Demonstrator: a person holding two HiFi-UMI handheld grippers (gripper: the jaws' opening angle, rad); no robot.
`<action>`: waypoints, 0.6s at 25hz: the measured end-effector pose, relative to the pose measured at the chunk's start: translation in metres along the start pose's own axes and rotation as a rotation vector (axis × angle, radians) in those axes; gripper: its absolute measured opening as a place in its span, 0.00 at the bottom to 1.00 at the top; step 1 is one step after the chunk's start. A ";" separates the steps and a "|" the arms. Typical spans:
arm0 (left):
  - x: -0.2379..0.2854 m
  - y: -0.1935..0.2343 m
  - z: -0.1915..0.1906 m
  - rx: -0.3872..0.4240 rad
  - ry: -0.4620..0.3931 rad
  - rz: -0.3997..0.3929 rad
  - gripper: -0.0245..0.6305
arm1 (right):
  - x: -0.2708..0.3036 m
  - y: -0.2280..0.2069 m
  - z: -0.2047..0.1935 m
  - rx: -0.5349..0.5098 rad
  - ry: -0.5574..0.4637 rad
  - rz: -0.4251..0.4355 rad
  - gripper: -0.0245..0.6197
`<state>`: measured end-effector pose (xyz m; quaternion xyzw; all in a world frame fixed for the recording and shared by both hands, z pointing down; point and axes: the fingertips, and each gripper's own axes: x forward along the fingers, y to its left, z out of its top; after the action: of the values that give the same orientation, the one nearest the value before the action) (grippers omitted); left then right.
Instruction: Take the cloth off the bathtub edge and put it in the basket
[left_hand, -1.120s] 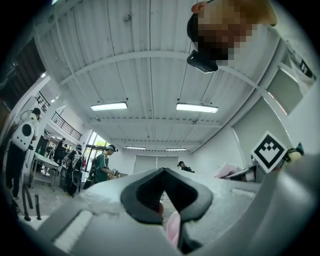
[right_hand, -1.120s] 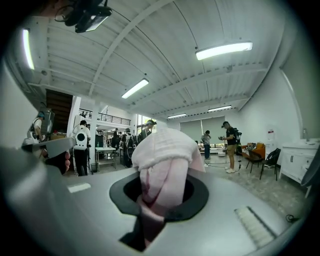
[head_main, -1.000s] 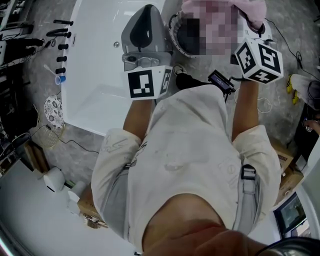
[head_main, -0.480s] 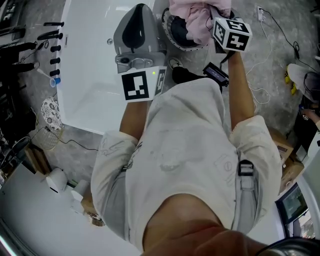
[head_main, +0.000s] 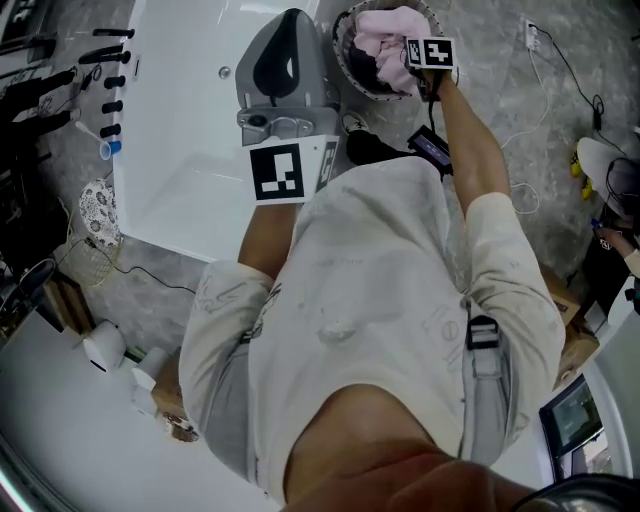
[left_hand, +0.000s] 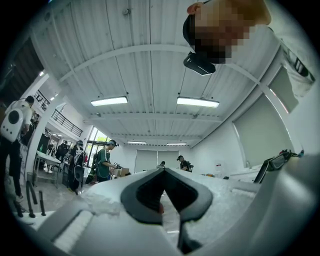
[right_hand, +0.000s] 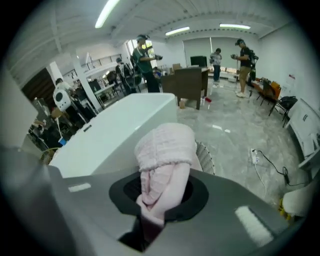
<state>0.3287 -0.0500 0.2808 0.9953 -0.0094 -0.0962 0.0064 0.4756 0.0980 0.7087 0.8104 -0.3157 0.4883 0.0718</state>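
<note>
Beside the bathtub (head_main: 190, 130) corner, the pink cloth (right_hand: 165, 147) is pinched by right gripper (right_hand: 161, 192) fingers over the basket (head_main: 346, 76) mouth, ready for release, while left gripper (left_hand: 163, 172) fingers are pressed together, empty.

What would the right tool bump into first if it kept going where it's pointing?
Probably the basket: the right tool, gripping the cloth, points down into it. Depth is hard to judge.

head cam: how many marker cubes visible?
2. One marker cube on the left gripper, by the bathtub; the second cube on the right gripper, at the basket with the pink cloth. None looks hidden.
</note>
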 end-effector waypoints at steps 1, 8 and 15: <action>-0.001 0.001 0.000 0.000 0.001 0.001 0.04 | 0.007 -0.002 -0.012 -0.005 0.053 -0.008 0.12; -0.007 0.010 -0.001 0.003 0.013 0.004 0.04 | 0.023 0.000 -0.028 0.036 0.113 -0.051 0.12; -0.010 0.013 -0.001 0.014 0.024 0.025 0.04 | 0.025 -0.014 -0.040 0.040 0.150 -0.093 0.32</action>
<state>0.3184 -0.0628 0.2836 0.9962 -0.0225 -0.0840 0.0006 0.4618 0.1147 0.7528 0.7867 -0.2616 0.5499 0.1015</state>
